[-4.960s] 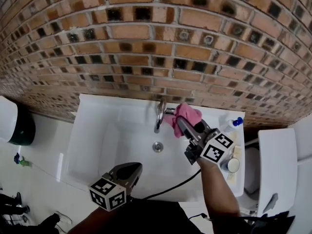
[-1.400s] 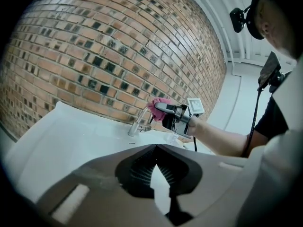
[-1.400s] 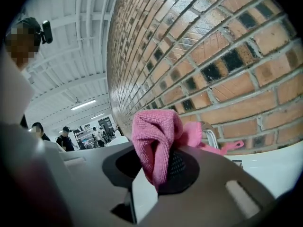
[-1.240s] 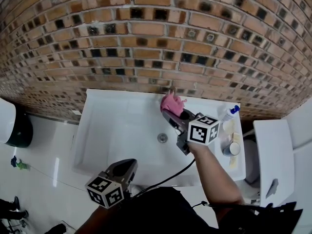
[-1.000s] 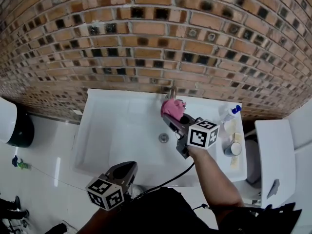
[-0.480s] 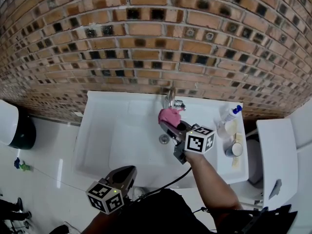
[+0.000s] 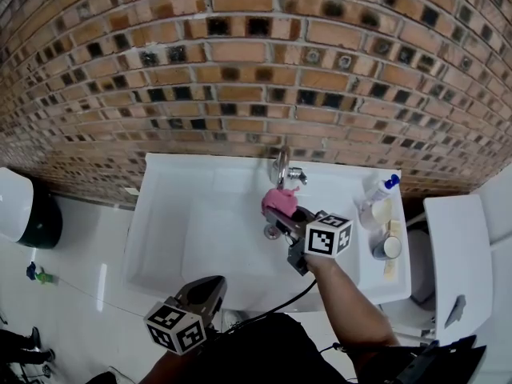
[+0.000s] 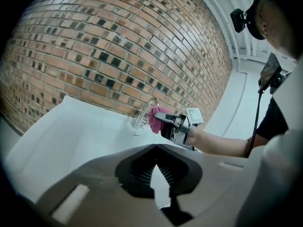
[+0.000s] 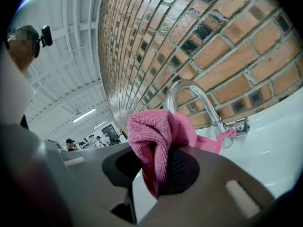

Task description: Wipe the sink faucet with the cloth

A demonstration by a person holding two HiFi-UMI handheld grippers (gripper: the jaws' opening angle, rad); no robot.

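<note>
1. My right gripper (image 7: 282, 213) has come away from the faucet (image 7: 282, 165). The pink cloth (image 7: 278, 200) now sits lower in the frame, over the white sink (image 7: 164, 214) near the drain. A second ago it was pressed against the faucet at the wall.
2. The whole curved neck of the faucet now shows bare above the cloth. I judge that one wiping pass has just ended. Either I go back for another stroke or the wipe is close to done.
3. My right jaws are clamped tight on a bunched fold of the cloth (image 9: 156, 136). In the right gripper view a loose corner trails toward the faucet (image 9: 189, 93) handle. I cannot tell whether that corner touches it.
4. Five seconds ago the cloth was on the right side of the faucet, by the handle. Now it hangs in front of the spout, clear of the metal.
5. My left gripper (image 7: 210, 285) stays at the lower left of the frame, near the sink's front edge. Its jaws are closed tip to tip with nothing between them (image 8: 155, 145), and it takes no part in the wiping.
</note>
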